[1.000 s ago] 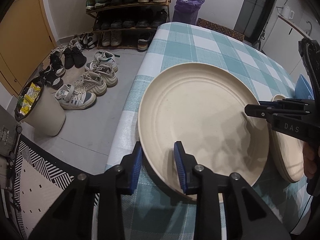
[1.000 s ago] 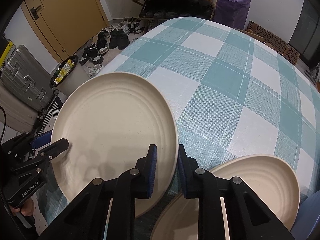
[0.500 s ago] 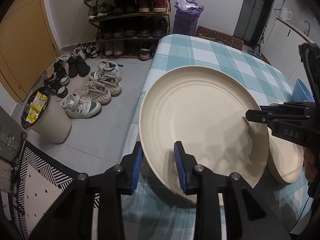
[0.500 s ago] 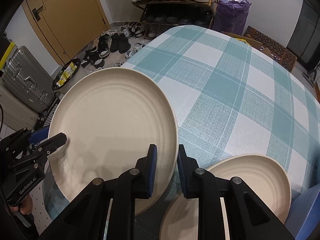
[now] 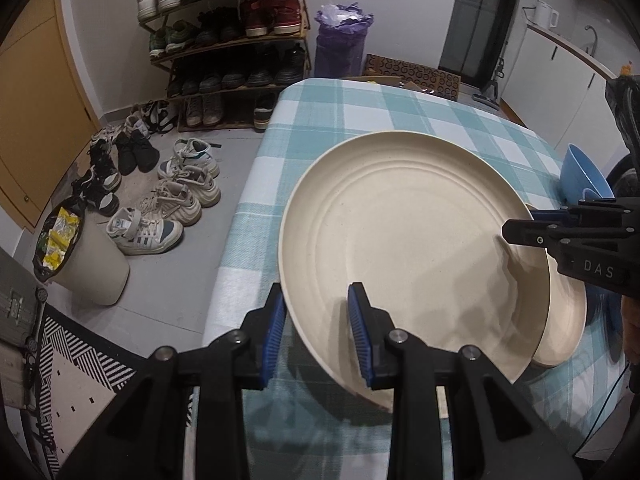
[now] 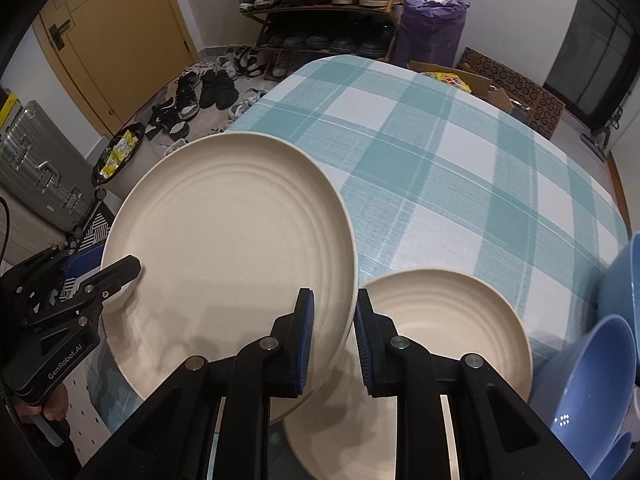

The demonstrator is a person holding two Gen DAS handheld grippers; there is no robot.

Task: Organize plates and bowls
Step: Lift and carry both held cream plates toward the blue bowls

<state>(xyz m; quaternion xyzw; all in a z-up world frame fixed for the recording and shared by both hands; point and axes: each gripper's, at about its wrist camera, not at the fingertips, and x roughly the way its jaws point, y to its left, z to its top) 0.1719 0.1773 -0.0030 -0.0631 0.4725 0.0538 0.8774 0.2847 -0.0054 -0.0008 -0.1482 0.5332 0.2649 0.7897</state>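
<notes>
Room: an entryway is seen behind the table, with a shoe rack [image 5: 224,36], loose sneakers [image 5: 160,200] on the floor, a purple bag [image 5: 342,44] and a waste bin [image 5: 76,256].
Surface: a table under a teal-and-white checked tablecloth [image 6: 460,168] carries the crockery; more of the cloth's near edge is exposed than a second ago.
Large plate: the cream large plate [image 6: 232,256] is held by both grippers at opposite rims and tilted; against the frames of a second earlier it is seen higher above the cloth, with a shadow beneath its near edge.
Small plate: a cream small plate [image 6: 448,328] lies flat on the cloth, just beside the raised plate's right rim and partly under it; it has not shifted.
Bowls: blue bowls [image 6: 592,380] stand at the right edge of the table, untouched.
Left gripper: the left gripper [image 5: 316,328] is clenched on the plate's near-left rim, one pad above and one below.
Right gripper: the right gripper [image 6: 334,336] is clamped on the right rim.
Meaning: the lift is judged to be under way; stacking with the small plate is probably next, and level carrying is called for.
</notes>
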